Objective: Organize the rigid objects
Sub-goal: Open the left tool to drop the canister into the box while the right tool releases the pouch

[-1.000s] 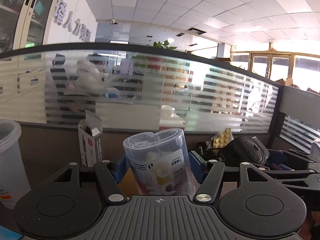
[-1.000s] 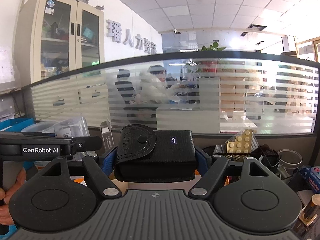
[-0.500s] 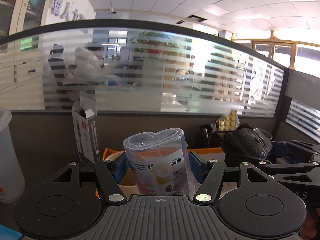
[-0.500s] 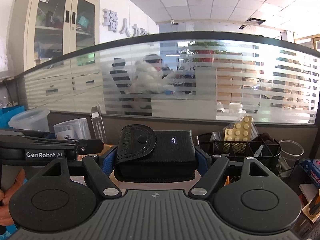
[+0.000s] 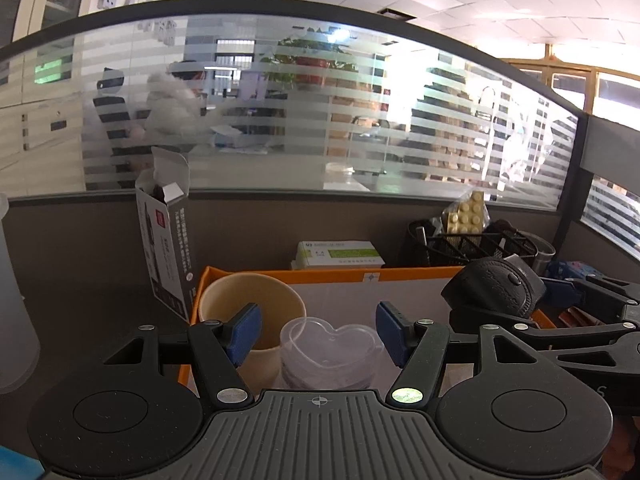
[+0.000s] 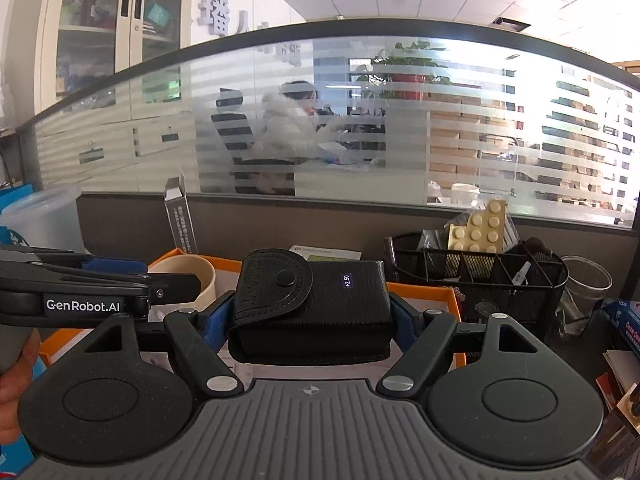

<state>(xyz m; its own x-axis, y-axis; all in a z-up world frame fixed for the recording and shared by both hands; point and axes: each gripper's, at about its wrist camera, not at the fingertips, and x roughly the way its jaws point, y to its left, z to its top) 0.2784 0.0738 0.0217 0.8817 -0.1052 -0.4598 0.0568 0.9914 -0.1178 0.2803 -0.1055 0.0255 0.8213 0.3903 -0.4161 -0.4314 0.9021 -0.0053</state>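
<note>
My left gripper (image 5: 319, 330) is open above the orange-rimmed box (image 5: 332, 277). A clear heart-shaped plastic container (image 5: 334, 350) sits low in the box between and below its blue pads, free of them. A paper cup (image 5: 250, 300) stands in the box's left corner. My right gripper (image 6: 308, 316) is shut on a black leather case (image 6: 316, 304) and holds it over the same box (image 6: 424, 292). That case and the right gripper also show in the left wrist view (image 5: 496, 292), at the box's right side.
An open tall carton (image 5: 166, 240) stands left of the box. A green-and-white packet (image 5: 340, 254) lies behind it. A black mesh organizer (image 6: 476, 276) with a toy brick plate stands at the right, with a clear cup (image 6: 588, 280) beyond. A large translucent tub (image 6: 44, 216) is at the left.
My left gripper tilted down over the box, opened and let go of the heart-shaped container, which now sits lower in the box. My right gripper came down toward the box with the case.
</note>
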